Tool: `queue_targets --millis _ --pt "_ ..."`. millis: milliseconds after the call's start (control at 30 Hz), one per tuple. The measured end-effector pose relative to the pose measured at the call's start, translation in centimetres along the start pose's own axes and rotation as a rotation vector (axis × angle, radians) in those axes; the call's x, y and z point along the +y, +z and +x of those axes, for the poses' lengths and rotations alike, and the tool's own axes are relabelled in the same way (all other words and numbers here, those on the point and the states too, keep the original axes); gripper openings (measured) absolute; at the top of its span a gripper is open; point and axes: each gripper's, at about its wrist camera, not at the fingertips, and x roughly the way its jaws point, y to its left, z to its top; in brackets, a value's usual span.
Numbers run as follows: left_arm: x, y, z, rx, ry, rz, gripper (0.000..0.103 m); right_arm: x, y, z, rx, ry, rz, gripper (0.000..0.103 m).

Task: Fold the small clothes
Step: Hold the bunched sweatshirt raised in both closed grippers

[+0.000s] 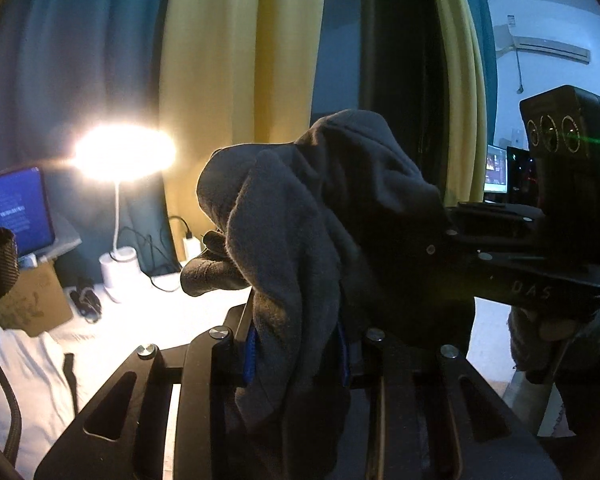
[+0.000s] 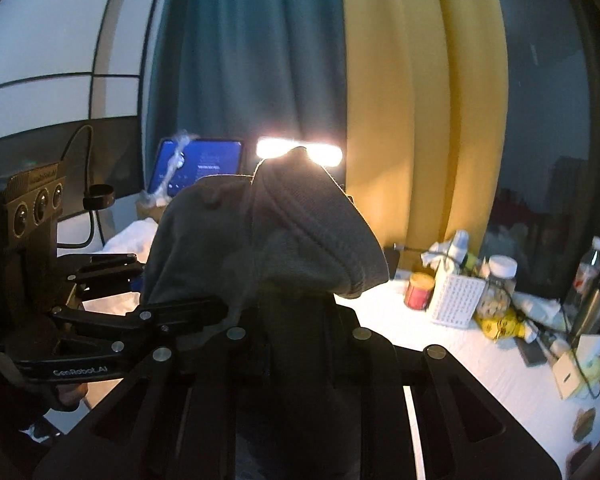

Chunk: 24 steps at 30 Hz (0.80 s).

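The dark grey cloth point(image 1: 308, 216) hangs bunched up in the middle of both pictures, lifted off the white table point(image 1: 112, 332) and held between the two tongs. It looks like a small soft piece of clothing, but I cannot tell which kind.

The left gripper point(image 1: 296, 344) sits at the bottom middle of the left wrist view, and its jaws are pinched narrow on a fold of the cloth. The right gripper point(image 2: 300, 344) sits at the bottom middle of the right wrist view, and its jaws are squeezed narrow on another part of the same cloth. The two tongs are very near each other, so the cloth sags in a lump.

A bright lamp point(image 1: 124, 152) glows at the left of the left wrist view.

I think this is the step of picking the cloth up to shake it out. Next, the two tongs need to move apart so the cloth stretches flat, then lay it down on a bare part of the table for folding
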Motion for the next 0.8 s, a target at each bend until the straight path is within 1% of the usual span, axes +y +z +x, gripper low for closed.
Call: queue_targets --millis 233,433,633,800 --pt "0.3 1.1 -3.7 -0.079 0.032 0.012 0.028 2.4 2.2 -2.3 -0.071 0.012 -0.066 0.020" --pt "1.3 1.5 -6.3 -0.131 0.075 0.025 0.028 4.7 4.0 -3.0 -0.116 0.036 -0.119 0.020" --pt "2.9 1.6 -8.5 -0.162 0.122 0.033 0.028 7.3 5.6 -2.9 -0.151 0.075 -0.151 0.020" --pt "4.4 1.7 -10.8 -0.183 0.144 0.024 0.028 8.9 6.7 -2.7 -0.177 0.110 -0.171 0.020"
